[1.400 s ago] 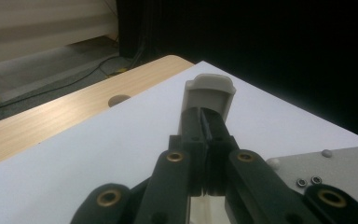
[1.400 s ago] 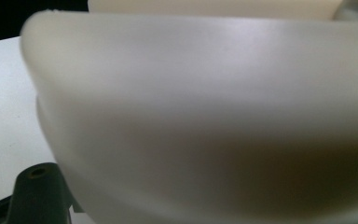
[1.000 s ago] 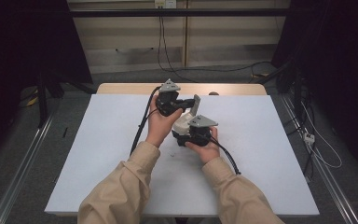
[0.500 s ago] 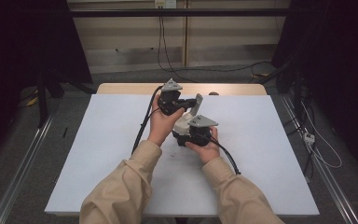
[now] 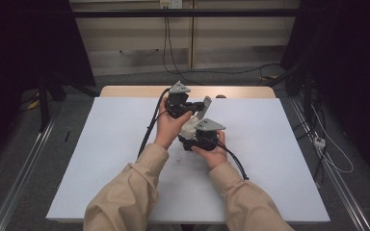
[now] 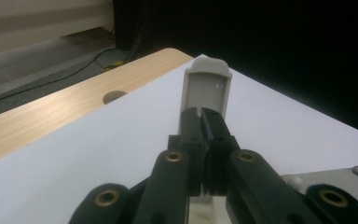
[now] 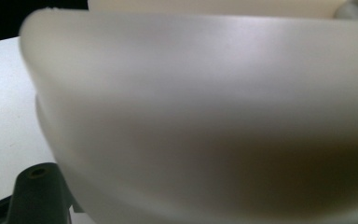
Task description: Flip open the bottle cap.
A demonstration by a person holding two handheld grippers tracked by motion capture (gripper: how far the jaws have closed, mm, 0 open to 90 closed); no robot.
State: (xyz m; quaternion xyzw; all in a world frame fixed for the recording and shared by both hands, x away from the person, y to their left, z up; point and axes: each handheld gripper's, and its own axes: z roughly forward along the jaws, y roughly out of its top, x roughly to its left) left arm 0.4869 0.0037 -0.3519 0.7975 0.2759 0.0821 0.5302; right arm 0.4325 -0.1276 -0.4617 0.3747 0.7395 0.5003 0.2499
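Though blurred up close, pale plastic piece (image 7: 205,116) pinched by both hand-held grippers, left (image 6: 204,122) and right (image 5: 196,126).

Off-white plastic piece (image 6: 206,86); black claws; white table (image 5: 115,139); beige sleeves (image 5: 125,192).

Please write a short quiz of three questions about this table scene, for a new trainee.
1. True or false: the left gripper is shut on the flat upright part of the white plastic object.
2. What does the white sheet lie on? A) a wooden table B) a carpet C) a metal tray
3. Which gripper is nearer to the person in the high view?

Key
1. True.
2. A, the wooden table shows along the far edge.
3. The right gripper, with the white plastic object very close before its camera.
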